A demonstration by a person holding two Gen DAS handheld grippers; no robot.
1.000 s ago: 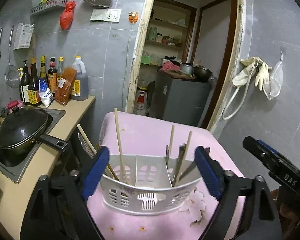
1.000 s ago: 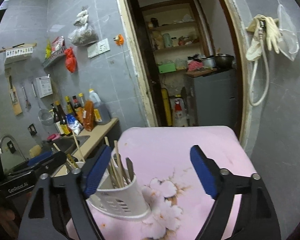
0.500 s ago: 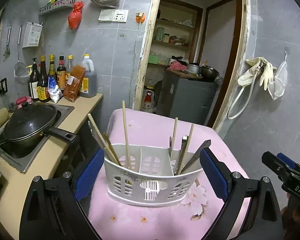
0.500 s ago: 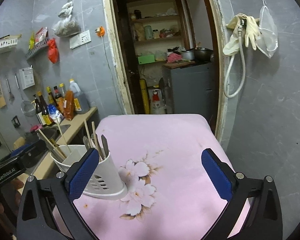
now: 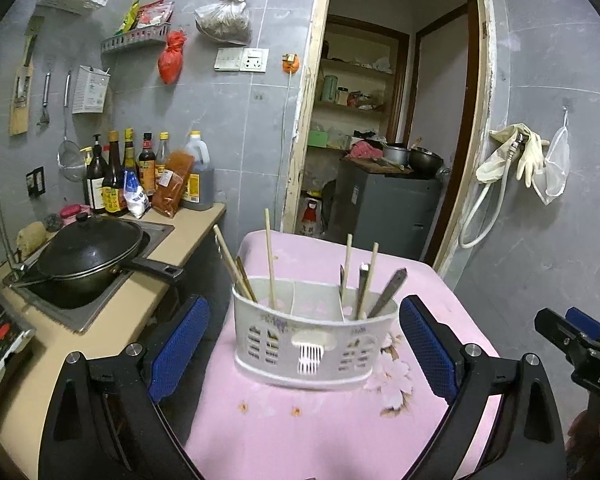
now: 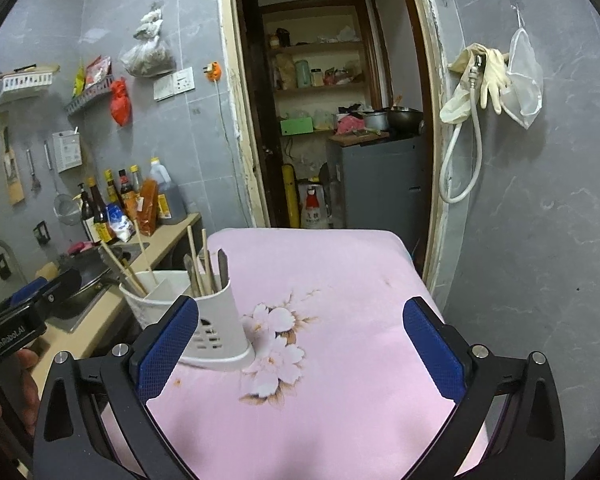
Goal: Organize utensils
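Note:
A white plastic utensil caddy (image 5: 312, 344) with three compartments stands on the pink flowered tablecloth (image 5: 332, 420). Wooden chopsticks (image 5: 270, 256) lean in its left compartment. More chopsticks and metal utensil handles (image 5: 386, 290) stand in its right one. The middle one looks empty. My left gripper (image 5: 300, 344) is open and empty, drawn back in front of the caddy. My right gripper (image 6: 300, 340) is open and empty over the cloth, with the caddy (image 6: 208, 328) by its left finger. The right gripper also shows at the right edge of the left wrist view (image 5: 572, 344).
A black lidded wok (image 5: 88, 256) sits on the stove on the counter to the left. Sauce bottles (image 5: 140, 172) stand at the counter's back. A doorway with a grey cabinet (image 5: 384, 208) lies behind the table. A grey wall with a hose (image 6: 456, 148) is on the right.
Both grippers have pulled back from the caddy, which now stands free on the cloth. The left jaws, close around its ends a second ago, are now wider and nearer to me.

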